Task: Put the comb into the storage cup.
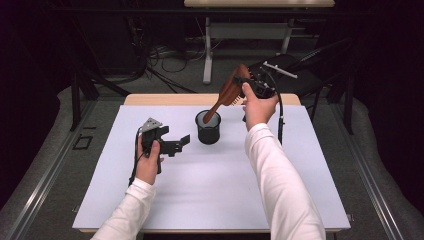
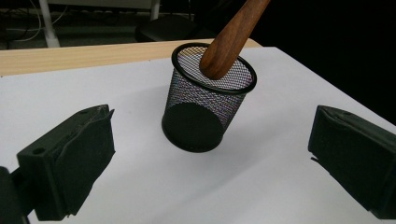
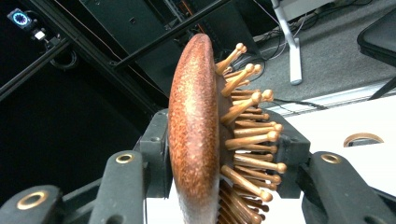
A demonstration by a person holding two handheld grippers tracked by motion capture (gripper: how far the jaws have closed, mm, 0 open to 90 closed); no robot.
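A brown wooden hairbrush (image 1: 227, 95) slants down to the left, and its handle tip rests inside a black mesh cup (image 1: 208, 131) at the back middle of the white table top (image 1: 210, 195). My right gripper (image 1: 246, 83) is shut on the brush head, high above and right of the cup. In the right gripper view the jaws press the brush (image 3: 196, 126) from its smooth back and its bristle side. My left gripper (image 1: 183, 144) hovers left of the cup, open and holding nothing. Its view shows the cup (image 2: 201, 112) between the wide jaws, with the handle (image 2: 231, 37) in it.
A wooden table edge (image 1: 165, 99) runs behind the white top. Beyond it stand another desk's legs (image 1: 208, 55), floor cables (image 1: 165, 75) and a dark stand (image 1: 300, 75) behind the right hand. White surface lies bare in front of the cup.
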